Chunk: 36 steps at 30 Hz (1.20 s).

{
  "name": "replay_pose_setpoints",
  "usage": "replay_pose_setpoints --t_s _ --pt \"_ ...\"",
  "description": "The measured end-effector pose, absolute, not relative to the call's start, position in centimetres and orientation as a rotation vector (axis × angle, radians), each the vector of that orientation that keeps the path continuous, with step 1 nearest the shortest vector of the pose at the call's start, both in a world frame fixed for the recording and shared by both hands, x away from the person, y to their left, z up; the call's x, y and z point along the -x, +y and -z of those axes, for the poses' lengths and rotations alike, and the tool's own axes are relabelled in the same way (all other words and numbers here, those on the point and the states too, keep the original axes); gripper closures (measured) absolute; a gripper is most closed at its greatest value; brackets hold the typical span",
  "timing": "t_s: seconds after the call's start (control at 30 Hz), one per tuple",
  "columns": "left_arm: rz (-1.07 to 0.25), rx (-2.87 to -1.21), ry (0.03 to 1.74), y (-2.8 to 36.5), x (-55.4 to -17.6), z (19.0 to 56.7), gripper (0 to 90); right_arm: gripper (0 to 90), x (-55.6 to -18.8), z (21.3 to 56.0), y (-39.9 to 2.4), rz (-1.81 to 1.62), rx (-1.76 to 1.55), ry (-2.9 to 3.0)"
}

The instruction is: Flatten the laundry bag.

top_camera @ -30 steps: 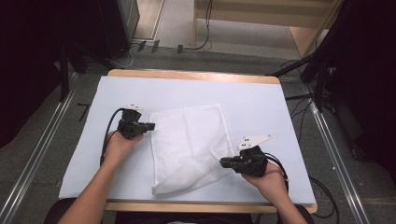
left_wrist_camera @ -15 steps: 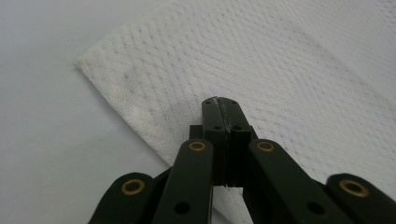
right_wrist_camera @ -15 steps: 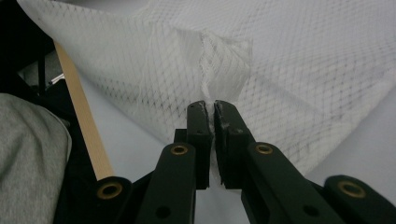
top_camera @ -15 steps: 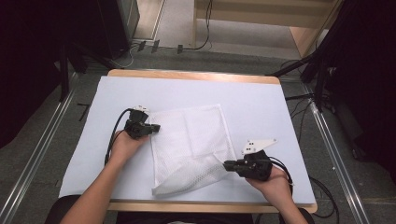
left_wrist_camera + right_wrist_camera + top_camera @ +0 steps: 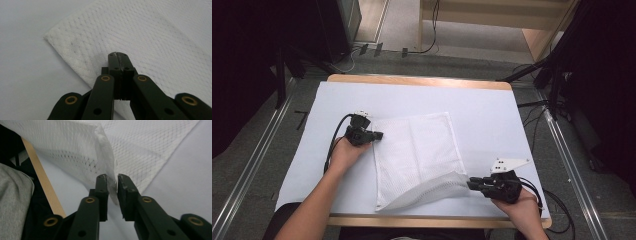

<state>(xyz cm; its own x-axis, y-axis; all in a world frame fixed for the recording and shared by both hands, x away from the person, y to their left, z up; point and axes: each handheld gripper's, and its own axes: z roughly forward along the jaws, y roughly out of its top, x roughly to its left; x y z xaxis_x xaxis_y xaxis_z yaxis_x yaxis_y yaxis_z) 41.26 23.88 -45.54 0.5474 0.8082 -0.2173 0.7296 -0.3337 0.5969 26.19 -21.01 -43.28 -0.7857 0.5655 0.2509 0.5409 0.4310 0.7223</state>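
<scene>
In the high view, a white mesh laundry bag (image 5: pixel 417 150) is seen spread flat near the middle of the bench (image 5: pixel 492 107), which is covered in a pale sheet. Its near right corner is lifted off the surface and drawn toward the right claw (image 5: pixel 472 184), held low at the near right edge of the bench. The left claw (image 5: pixel 378 134) is set at the far left corner of the bag, its tip over the edge of the fabric.

In the left gripper view, the left claw (image 5: pixel 118 56) is seen fully together, with nothing visible between the jaws. The tip lies over the woven fabric (image 5: pixel 140 37) just inside its corner; whether it presses down on the cloth cannot be told.

In the right gripper view, the right claw (image 5: pixel 112 178) is seen slightly apart, the jaws having just been opening, and a bunched fold of the bag (image 5: pixel 106 155) hangs in the gap. The pads do not appear to be pressing on it, so the hold is judged to be released or nearly so.

The bag is judged to be light, limp and thin. It will sag and crease wherever it is unsupported, and the open mesh may snag. It is best taken at a corner or a hemmed edge, where the layers are doubled.
</scene>
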Motion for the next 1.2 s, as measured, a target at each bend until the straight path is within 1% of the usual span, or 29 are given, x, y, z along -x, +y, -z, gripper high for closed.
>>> replay_pose_setpoints --t_s 0.07,0.23,0.37,0.57,0.7,0.83,1.13,1.2 --pt "-0.15 -2.132 1.231 23.9 -41.3 45.5 90.0 74.7 -26.2 43.0 -21.5 -1.328 -1.014 2.603" --pt "-0.157 -2.127 1.235 23.9 -41.3 45.6 90.0 75.0 -26.4 42.4 -22.6 -1.341 -1.05 2.536" --pt "-0.162 -2.127 1.237 23.8 -41.2 45.5 90.0 80.5 -27.2 42.1 -23.1 -1.347 -1.1 2.49" --pt "-0.139 -2.12 1.253 23.7 -41.1 45.2 90.0 87.4 -29.2 42.3 -22.1 -1.317 -1.164 2.504" --pt "-0.151 -2.124 1.24 23.6 -40.7 44.9 90.0 89.3 -29.7 42.7 -21.0 -1.314 -1.142 2.55" --pt "-0.157 -2.106 1.253 24.1 -40.6 44.7 90.0 89.9 -29.4 42.9 -20.5 -1.322 -1.109 2.59" --pt "-0.166 -2.072 1.281 25.4 -40.4 44.1 90.0 90.0 -26.7 42.7 -20.5 -1.335 -1.038 2.645" --pt "-0.166 -2.07 1.285 25.5 -40.3 44.0 90.0 90.0 -26.6 42.5 -20.7 -1.343 -1.034 2.622"
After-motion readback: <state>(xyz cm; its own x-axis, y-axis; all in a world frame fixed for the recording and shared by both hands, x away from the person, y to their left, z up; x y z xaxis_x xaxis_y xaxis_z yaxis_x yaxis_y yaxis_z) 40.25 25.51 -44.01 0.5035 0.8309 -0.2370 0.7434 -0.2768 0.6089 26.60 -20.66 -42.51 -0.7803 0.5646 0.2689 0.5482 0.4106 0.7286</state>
